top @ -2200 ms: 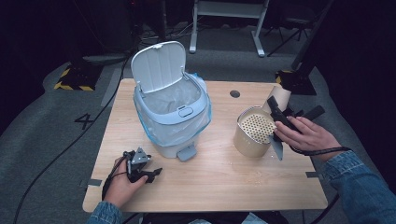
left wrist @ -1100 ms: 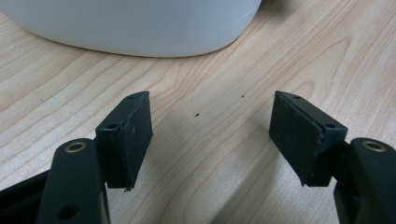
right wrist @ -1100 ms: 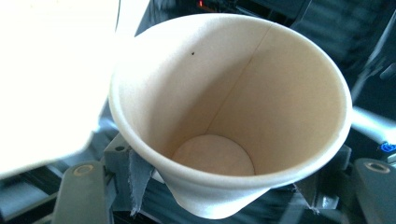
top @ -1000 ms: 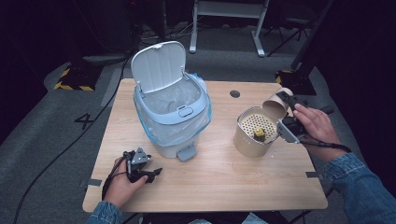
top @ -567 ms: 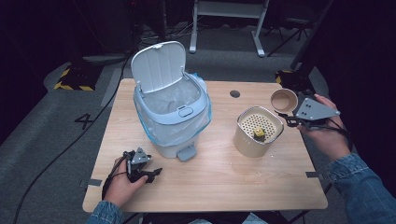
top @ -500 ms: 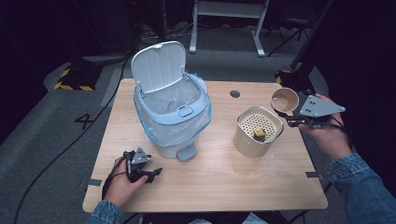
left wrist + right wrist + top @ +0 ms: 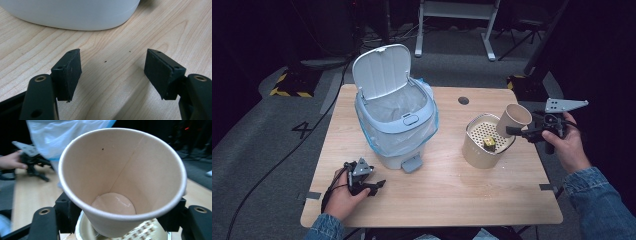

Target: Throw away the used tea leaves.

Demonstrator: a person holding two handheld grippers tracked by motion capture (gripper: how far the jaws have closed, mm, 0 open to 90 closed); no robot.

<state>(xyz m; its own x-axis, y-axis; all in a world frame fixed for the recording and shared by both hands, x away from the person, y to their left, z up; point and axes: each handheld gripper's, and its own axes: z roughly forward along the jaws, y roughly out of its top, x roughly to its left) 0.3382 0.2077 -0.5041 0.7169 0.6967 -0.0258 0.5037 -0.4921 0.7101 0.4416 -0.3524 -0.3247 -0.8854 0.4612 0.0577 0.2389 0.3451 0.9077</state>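
Cup (image 7: 512, 119): pinched in right tongs (image 7: 511, 131) over strainer (image 7: 486, 141); carry level to bin (image 7: 398, 122). Left tongs (image 7: 112, 72): spread, idle on desk (image 7: 452, 192).

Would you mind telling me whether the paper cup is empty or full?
Empty: the right gripper view looks into the paper cup and shows its bare bottom.
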